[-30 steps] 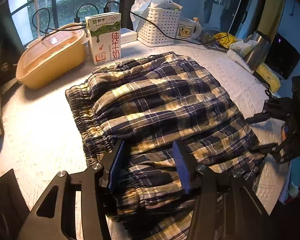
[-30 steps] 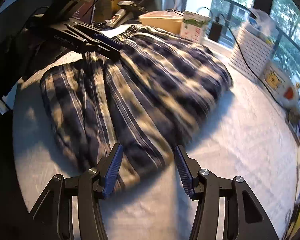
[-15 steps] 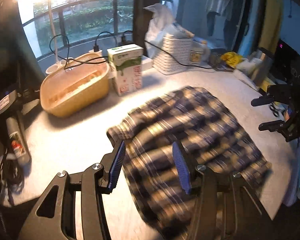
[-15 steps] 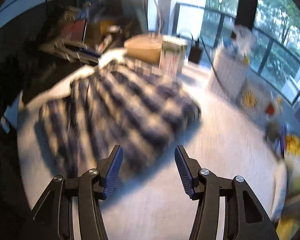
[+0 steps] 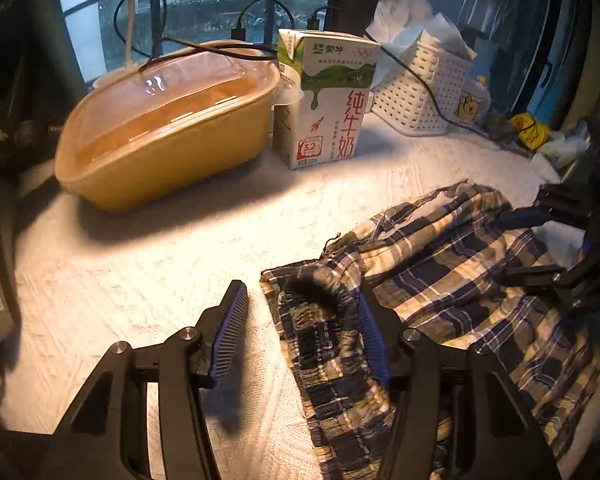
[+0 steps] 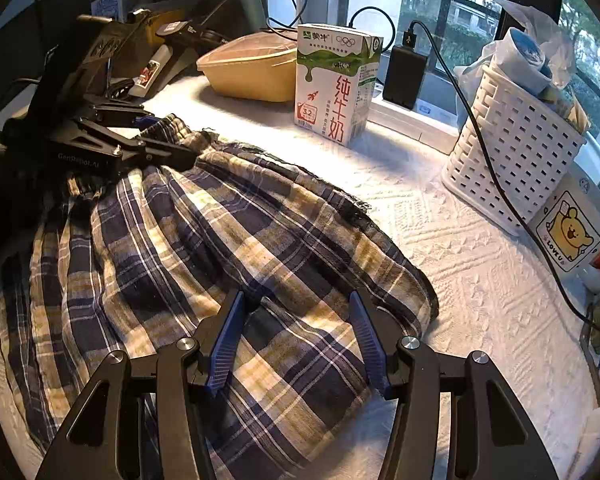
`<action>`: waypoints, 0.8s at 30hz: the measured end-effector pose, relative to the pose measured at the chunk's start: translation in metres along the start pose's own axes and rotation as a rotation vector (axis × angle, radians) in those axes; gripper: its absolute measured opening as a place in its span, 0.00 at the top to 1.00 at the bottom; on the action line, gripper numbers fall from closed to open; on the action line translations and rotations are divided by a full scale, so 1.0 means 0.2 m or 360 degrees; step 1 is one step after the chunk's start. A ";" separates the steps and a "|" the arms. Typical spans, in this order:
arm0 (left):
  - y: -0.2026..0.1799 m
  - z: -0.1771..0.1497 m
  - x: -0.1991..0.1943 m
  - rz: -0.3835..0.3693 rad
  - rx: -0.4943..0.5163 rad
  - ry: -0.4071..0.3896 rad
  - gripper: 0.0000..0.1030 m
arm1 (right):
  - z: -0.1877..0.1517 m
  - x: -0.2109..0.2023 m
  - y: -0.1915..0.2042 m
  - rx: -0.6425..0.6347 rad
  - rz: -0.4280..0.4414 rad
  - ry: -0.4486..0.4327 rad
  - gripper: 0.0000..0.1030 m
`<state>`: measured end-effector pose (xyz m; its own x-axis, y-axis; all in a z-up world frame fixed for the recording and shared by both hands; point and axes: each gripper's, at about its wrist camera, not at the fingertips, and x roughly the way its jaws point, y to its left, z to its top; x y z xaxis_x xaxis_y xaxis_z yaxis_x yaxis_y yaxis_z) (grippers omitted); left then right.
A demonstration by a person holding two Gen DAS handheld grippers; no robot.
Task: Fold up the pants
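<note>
- At lower centre of the left wrist view: left gripper (image 5: pixel 300 334) is standing open over the waistband corner of the plaid pants (image 5: pixel 440 280), jaws just widening; seat both pads before pinching.
- Lower centre, right wrist view: right gripper (image 6: pixel 296 340) is hovering open above the pants (image 6: pixel 204 248).
- Beyond, upper centre: milk carton (image 5: pixel 326 98) is now looming closer than a second ago.

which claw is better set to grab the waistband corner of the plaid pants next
Probably the left claw: the plaid pants' elastic waistband sits between its open fingers. The right claw hovers over the leg end.

My left wrist view looks steeply down, close over the plaid pants' (image 5: pixel 440 280) waistband. My right faces them from the opposite side; both share the milk carton (image 5: pixel 326 98).
</note>
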<state>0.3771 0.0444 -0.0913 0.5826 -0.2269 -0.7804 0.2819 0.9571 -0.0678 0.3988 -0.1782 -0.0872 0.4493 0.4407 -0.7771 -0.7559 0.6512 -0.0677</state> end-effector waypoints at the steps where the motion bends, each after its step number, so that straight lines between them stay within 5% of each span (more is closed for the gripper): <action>1: -0.01 0.00 0.00 0.0025 0.0020 -0.0012 0.46 | 0.00 -0.01 0.00 -0.0002 -0.0011 0.0003 0.46; 11: -0.01 0.00 -0.21 0.0123 -0.0073 -0.0147 0.46 | -0.09 -0.18 0.03 0.0190 -0.0311 -0.0003 0.38; 16: -0.03 -0.11 -0.31 0.0123 -0.0154 -0.0150 0.46 | -0.21 -0.29 0.01 0.0423 -0.0339 -0.0028 0.37; 24: -0.14 -0.28 -0.44 0.0136 -0.0140 -0.0138 0.46 | -0.35 -0.45 0.14 0.0531 -0.0390 -0.0058 0.37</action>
<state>0.2741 0.0470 -0.0550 0.6664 -0.1552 -0.7293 0.1631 0.9847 -0.0606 0.3037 -0.2425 -0.0637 0.6179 0.2653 -0.7402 -0.4315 0.9014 -0.0370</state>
